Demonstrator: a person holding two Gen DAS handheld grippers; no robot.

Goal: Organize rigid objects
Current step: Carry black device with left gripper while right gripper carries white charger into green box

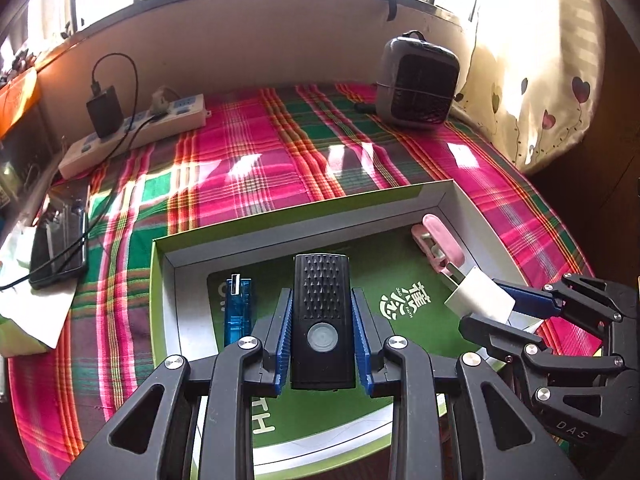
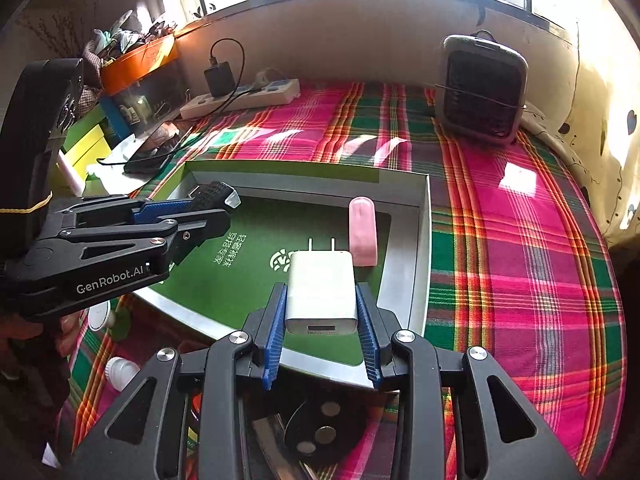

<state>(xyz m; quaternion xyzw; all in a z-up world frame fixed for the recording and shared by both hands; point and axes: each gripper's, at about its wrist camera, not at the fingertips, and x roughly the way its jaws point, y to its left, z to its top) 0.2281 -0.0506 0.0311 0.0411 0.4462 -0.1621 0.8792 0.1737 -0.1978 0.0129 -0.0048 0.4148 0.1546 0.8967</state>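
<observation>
The left hand-held gripper is closed about a black rectangular plastic device with a studded upper face and a round translucent button, its ribbed blue pads pressed to the device's two long sides, and the device is held just above the floor of a shallow green-rimmed cardboard box with grey inner walls and a printed green base. The right hand-held gripper is clamped in the same way on a smooth white boxy plug adapter with two metal prongs, held over the same box near its right wall. Already lying in the box are a translucent blue plastic stick with a metal plug end, near the left wall, and a glossy pink rounded clip-like item, by the far right corner. The task is judged well under way: two items are placed and two are still to be released. The box rests on a pink-and-green plaid cloth covering the surface.
</observation>
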